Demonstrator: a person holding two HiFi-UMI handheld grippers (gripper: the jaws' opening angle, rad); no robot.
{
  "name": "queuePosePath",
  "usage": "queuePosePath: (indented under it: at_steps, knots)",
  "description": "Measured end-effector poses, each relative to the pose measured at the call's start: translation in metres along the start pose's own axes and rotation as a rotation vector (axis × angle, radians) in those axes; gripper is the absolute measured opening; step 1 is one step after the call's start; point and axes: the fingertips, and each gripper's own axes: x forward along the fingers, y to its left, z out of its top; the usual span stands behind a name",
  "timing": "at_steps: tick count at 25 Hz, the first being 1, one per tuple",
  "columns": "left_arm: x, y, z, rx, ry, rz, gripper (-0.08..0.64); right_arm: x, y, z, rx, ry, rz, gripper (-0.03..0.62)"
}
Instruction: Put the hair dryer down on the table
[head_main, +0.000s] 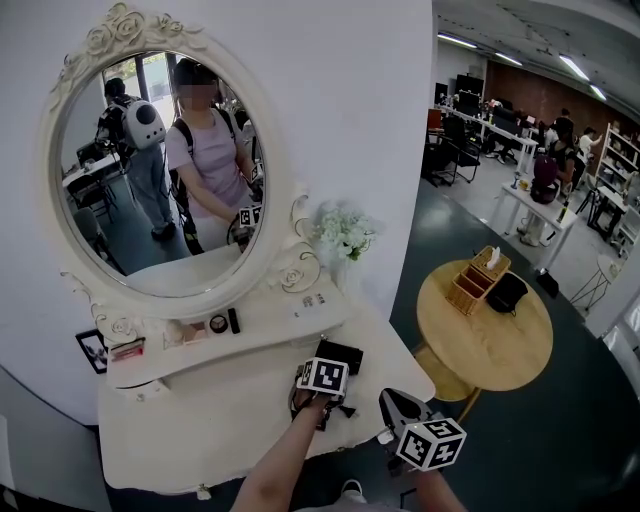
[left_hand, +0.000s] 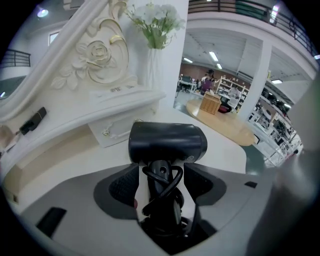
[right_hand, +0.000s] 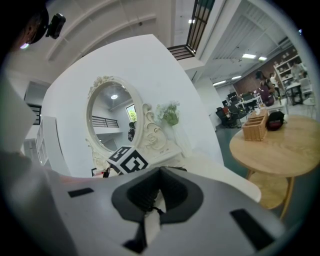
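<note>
The black hair dryer (head_main: 340, 355) (left_hand: 167, 142) is at the right part of the white dressing table (head_main: 200, 430), its body low over the tabletop (left_hand: 220, 135) and seemingly resting on it. Its handle, wrapped in black cord, runs back between the jaws of my left gripper (head_main: 322, 380) (left_hand: 162, 172). The jaws stand open, with a strip of white showing on each side of the handle. My right gripper (head_main: 395, 402) (right_hand: 160, 170) hovers off the table's front right edge, shut and empty, aimed at the mirror.
An oval ornate mirror (head_main: 160, 170) stands behind a raised shelf (head_main: 240, 335) holding small cosmetics. A vase of white flowers (head_main: 343, 235) sits at the shelf's right end. A round wooden table (head_main: 490, 340) with a wooden box and black bag stands to the right.
</note>
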Motion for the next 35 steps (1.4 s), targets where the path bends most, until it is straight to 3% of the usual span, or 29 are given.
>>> queuePosePath:
  at_steps: [8,19,26,35]
  knots:
    - [-0.053,-0.002,0.036,-0.02,-0.212,-0.048,0.27,-0.003,0.005,-0.001,-0.003,0.002,0.006,0.002]
    - [-0.146,0.009,0.068,-0.048,-0.503,-0.072,0.163,-0.003,0.005,0.013,-0.007,-0.029,0.008,0.002]
    - [-0.186,0.014,0.061,-0.069,-0.634,-0.057,0.083,-0.003,0.006,0.018,-0.015,-0.03,0.009,0.002]
    - [-0.213,0.021,0.038,-0.149,-0.72,-0.03,0.01,-0.003,0.008,0.016,-0.027,-0.015,0.02,0.003]
